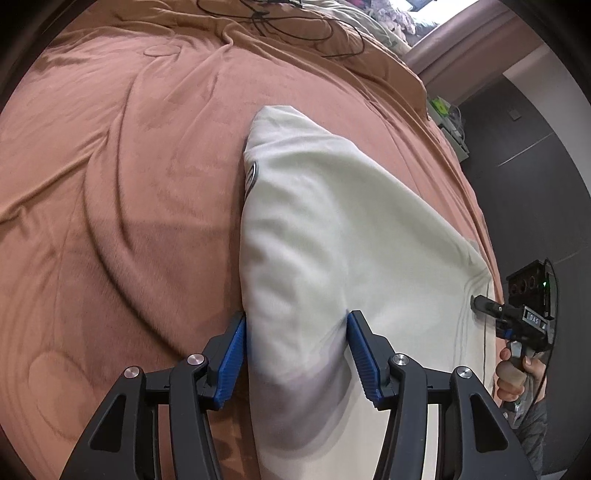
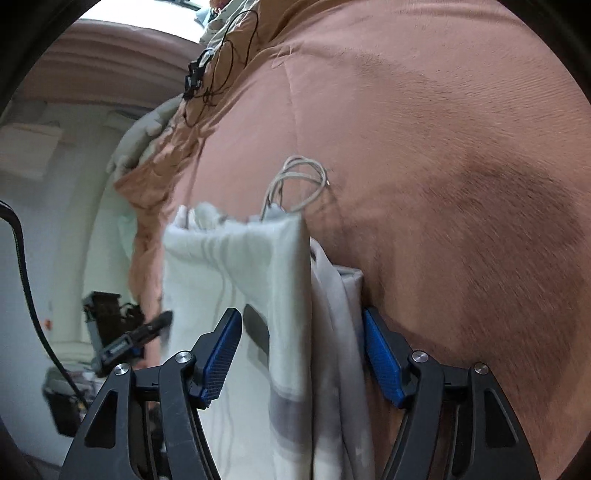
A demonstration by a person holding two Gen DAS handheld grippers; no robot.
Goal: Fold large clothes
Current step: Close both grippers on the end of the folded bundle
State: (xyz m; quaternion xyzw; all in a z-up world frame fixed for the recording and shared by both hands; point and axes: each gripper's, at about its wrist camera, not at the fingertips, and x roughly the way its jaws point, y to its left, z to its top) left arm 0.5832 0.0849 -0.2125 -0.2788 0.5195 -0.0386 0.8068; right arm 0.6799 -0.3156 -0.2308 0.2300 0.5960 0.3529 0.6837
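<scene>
A cream-white garment (image 1: 332,229) is lying folded on a bed covered with a rust-brown plush blanket (image 1: 122,177), its long fold edge running from near to far down the middle of the left wrist view. A dark printed mark is showing at that fold edge towards the far end, too curled to read.

The left tongs (image 1: 295,354) are standing about half apart, and a thick bunched fold of the garment is filling the gap, both blue pads touching the cloth. At the right edge of that view a hand (image 1: 513,376) is gripping the handle of the other tool, whose body is carrying a small label reading "DAS".

In the right wrist view the right tongs (image 2: 303,354) are standing wide. The garment's hanging layers (image 2: 288,280) are passing between them. The right blue pad is touching the cloth, while the left pad is standing clear of it, so the cloth is not being squeezed. Two pale drawstring loops (image 2: 299,177) are poking out of the garment's far end onto the blanket.

Black cables (image 1: 295,26) are lying tangled on the far part of the bed.
</scene>
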